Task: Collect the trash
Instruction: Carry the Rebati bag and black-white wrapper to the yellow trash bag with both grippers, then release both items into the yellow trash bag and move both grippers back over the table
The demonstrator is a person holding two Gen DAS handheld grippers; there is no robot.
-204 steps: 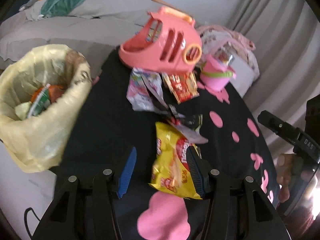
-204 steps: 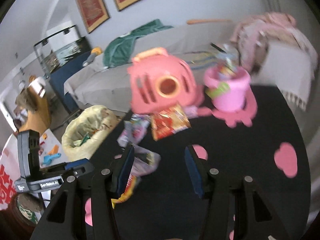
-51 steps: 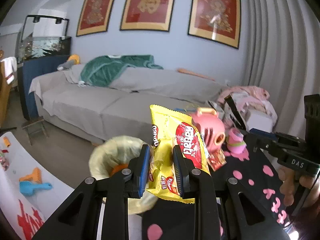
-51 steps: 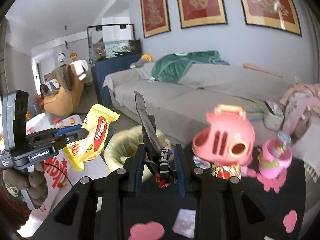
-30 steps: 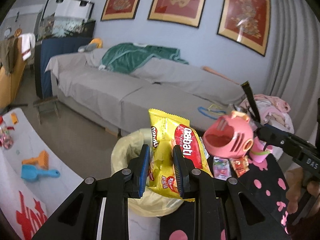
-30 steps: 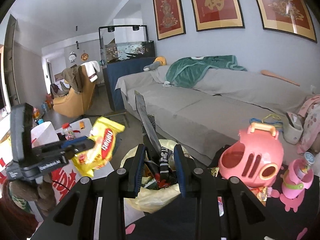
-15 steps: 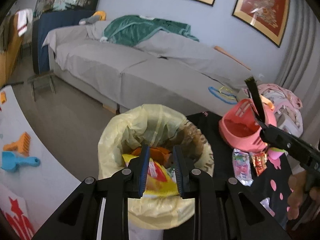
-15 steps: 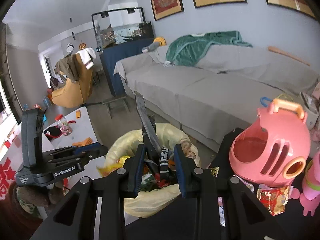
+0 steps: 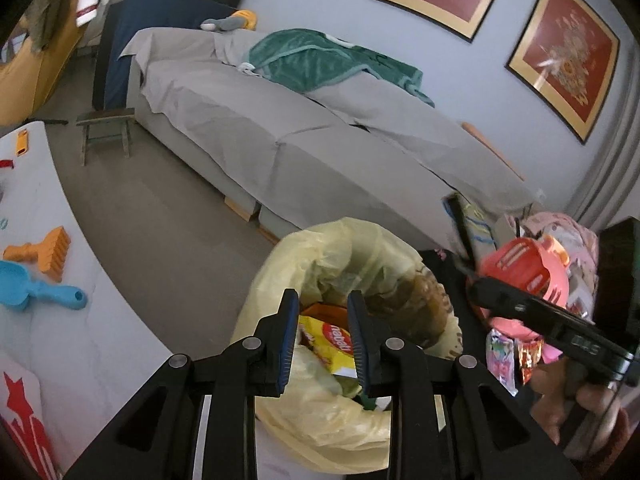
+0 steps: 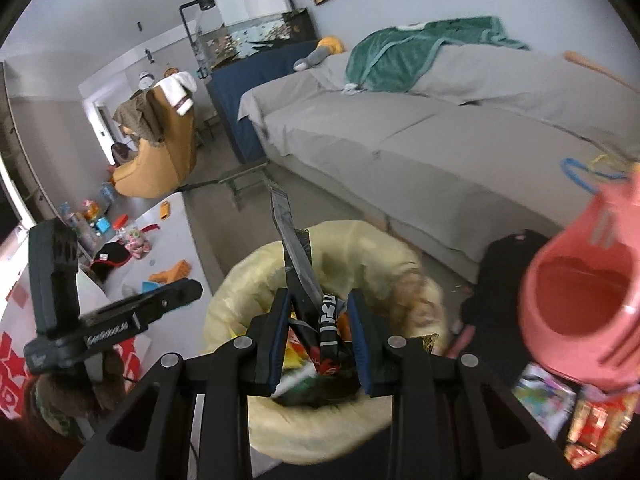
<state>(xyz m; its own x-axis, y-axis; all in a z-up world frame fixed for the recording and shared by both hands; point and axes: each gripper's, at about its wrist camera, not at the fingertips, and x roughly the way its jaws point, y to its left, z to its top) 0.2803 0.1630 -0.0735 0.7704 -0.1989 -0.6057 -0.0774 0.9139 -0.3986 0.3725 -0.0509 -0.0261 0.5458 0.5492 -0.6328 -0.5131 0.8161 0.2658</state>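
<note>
Landmark taken as the yellow bag-lined trash bin (image 9: 344,248), seen from both wrist views beside the black mat with pink spots (image 9: 476,320).

Left gripper (image 9: 322,312) hung directly above the bin's mouth, jaws parted a little, nothing between the blue pads (image 9: 289,320). Below and between them, inside the bin, lay the yellow wafer packet (image 9: 330,342), on top of other rubbish and apart from both pads.

Right gripper (image 10: 318,320) also poised over the bin's opening, from the mat side, clamped on a dark crumpled wrapper (image 10: 302,280). Wrapper's long silvery-black strip stuck up and away beyond the fingertips, above the bin's far rim (image 10: 320,232); lower folds bunched between the pads, with a black-and-white printed band showing. Not yet in the bin.

Right of the bin, on the mat: a pink toy carrier (image 10: 580,292), tipped with its opening toward the camera, and just below it two more snack wrappers, a pastel one (image 10: 540,396) and a red-gold one (image 10: 596,424). Beyond the bin, a grey sofa (image 9: 320,136) with a green blanket (image 9: 332,64) thrown over its back. Left of the bin, a white play mat (image 9: 60,300) with a blue scoop (image 9: 28,286) and an orange rake (image 9: 40,252).
</note>
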